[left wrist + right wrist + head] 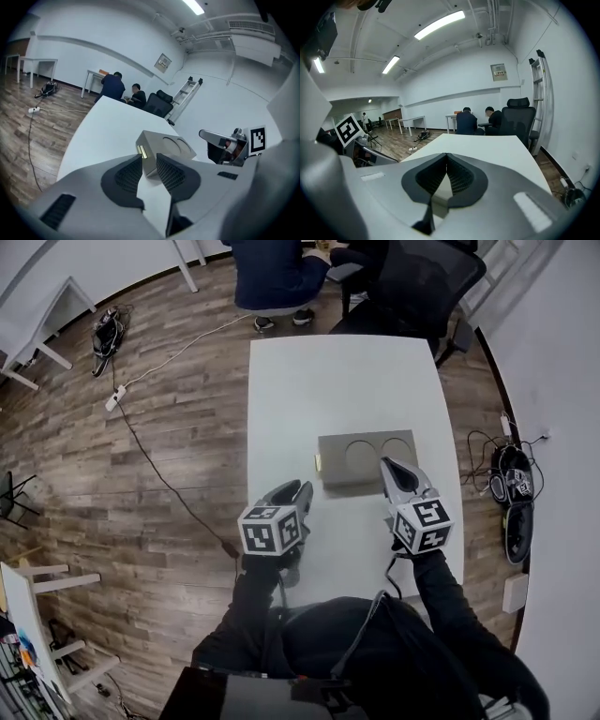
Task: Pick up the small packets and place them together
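Note:
A flat grey box (366,458) with two round recesses in its top lies on the white table (309,381); a small yellowish clasp shows on its left side. No small packets are in view. My left gripper (298,489) hovers just short of the box's near-left corner. In the left gripper view the left gripper (149,159) is open, and the box (166,145) shows through the gap with nothing between the pads. My right gripper (386,463) is over the box's near-right part. It is shut and empty in the right gripper view (446,157).
Two people sit at a desk beyond the table's far end (281,277), beside a black office chair (422,277). Cables and a power strip (114,399) lie on the wood floor at the left. More cables and shoes (514,488) are at the right. A ladder (187,93) leans on the wall.

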A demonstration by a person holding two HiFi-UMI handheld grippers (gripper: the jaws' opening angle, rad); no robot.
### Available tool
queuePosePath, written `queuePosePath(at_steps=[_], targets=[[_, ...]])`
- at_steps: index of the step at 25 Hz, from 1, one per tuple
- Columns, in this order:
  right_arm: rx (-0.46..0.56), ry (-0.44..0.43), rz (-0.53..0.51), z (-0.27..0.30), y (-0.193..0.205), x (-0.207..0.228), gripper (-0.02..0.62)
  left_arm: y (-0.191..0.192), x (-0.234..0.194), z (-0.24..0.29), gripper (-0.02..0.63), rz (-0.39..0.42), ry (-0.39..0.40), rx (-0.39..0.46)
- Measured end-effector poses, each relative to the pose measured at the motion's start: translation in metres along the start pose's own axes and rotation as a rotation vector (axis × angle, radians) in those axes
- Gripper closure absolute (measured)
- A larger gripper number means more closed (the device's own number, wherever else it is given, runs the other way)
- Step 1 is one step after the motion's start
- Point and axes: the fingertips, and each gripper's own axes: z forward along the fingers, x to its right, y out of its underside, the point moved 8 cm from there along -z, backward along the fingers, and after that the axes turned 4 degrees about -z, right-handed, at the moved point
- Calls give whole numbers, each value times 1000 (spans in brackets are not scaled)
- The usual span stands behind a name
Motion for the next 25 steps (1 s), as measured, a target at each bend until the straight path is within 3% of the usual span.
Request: queuePosePath(at_steps=[5, 10, 16, 22, 25], targets=[[-82, -8, -17, 22, 12, 5, 594, -5, -29, 42, 527, -128, 126, -133], [-129, -4, -23, 37, 21, 8, 594, -8, -45, 74, 526, -204, 233, -304], [-150, -15, -44, 51, 19, 5, 594, 1, -55, 90, 526, -393, 315, -316], [-194, -21, -34, 57, 27, 9, 594, 3, -57, 95, 529, -470, 375, -300], [-209, -22, -29, 59, 31, 9, 594, 4, -56, 96, 564, -509, 404, -278]])
